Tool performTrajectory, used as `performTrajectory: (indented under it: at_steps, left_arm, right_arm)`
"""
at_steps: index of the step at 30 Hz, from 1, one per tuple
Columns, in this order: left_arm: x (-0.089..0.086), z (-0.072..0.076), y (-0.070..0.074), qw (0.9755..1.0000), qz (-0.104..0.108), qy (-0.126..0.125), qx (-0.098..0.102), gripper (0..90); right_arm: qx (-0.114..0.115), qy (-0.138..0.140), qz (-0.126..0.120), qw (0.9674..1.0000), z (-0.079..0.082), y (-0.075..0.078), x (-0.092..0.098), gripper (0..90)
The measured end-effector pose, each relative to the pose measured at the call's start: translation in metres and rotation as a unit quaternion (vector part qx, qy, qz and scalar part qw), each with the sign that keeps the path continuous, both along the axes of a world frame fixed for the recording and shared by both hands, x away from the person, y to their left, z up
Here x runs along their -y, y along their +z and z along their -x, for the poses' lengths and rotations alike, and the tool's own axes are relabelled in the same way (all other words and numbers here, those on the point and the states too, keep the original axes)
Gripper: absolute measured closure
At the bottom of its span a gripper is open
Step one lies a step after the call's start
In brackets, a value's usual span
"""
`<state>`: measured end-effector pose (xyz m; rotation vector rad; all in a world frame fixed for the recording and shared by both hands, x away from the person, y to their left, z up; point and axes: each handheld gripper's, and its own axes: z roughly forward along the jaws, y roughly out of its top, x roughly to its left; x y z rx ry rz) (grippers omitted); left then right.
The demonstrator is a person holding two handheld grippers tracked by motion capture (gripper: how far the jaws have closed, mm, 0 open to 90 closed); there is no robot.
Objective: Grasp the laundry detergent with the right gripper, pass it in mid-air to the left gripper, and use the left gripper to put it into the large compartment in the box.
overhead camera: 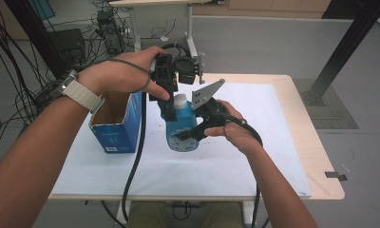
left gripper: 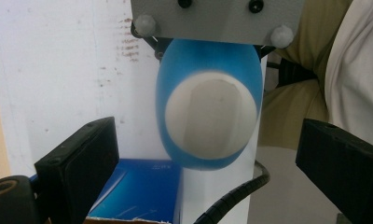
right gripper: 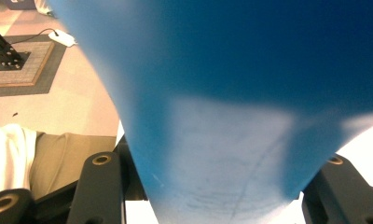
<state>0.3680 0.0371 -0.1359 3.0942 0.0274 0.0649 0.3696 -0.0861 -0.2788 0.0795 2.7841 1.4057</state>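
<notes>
The blue bottle [overhead camera: 181, 133] stood near the middle of the white mat [overhead camera: 254, 156], held upright, its white cap [overhead camera: 180, 100] on top at twelve o'clock. The right gripper [overhead camera: 190, 135] came in from the bottle's three o'clock and was clenched on its body, one jaw across the front face; in the right gripper view the blue wall [right gripper: 231, 140] sat squeezed between both jaws, seemingly to steady it. The left gripper [overhead camera: 165, 97] hung over the cap, pointing down, its jaws spread wide with the cap [left gripper: 210, 123] between them untouched, likely lined up to grip and twist it. At the bottle's nine o'clock stood an open blue box [overhead camera: 114, 126], just beside it.
</notes>
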Motion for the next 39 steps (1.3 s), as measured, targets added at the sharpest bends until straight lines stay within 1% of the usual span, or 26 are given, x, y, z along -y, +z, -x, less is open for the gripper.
performTrajectory:
  at_steps: [1, 4, 17, 23, 36, 39]
  left_arm:
    - [0.0003, -0.0004, -0.0003, 1.0, -0.001, 0.0, 0.0, 6.3]
    - [0.0015, -0.0013, -0.0011, 1.0, -0.001, 0.001, -0.001, 6.4]
    - [0.0067, -0.0053, -0.0024, 1.0, -0.001, 0.003, 0.002, 6.5]
    - [0.0093, -0.0045, -0.003, 1.0, -0.001, 0.0, 0.0, 6.7]
    - [0.0063, -0.0045, -0.004, 1.0, 0.004, 0.004, 0.0, 7.0]
    - [0.0051, -0.0048, -0.0045, 1.0, 0.002, 0.005, 0.0, 7.1]
  right_arm:
    - [-0.003, 0.002, 0.001, 1.0, -0.0003, 0.0001, -0.0004, 44.3]
    - [-0.001, 0.005, 0.002, 1.0, -0.0001, 0.0007, -0.0027, 44.3]
    - [-0.001, 0.006, -0.001, 1.0, 0.0, 0.0029, -0.0054, 44.3]
    - [-0.002, 0.007, -0.002, 1.0, 0.0007, 0.0034, -0.0061, 44.3]
    - [-0.004, 0.006, -0.003, 1.0, 0.0007, 0.0023, -0.0056, 44.2]
    - [-0.004, 0.008, -0.004, 1.0, 0.0003, 0.0021, -0.0055, 44.3]
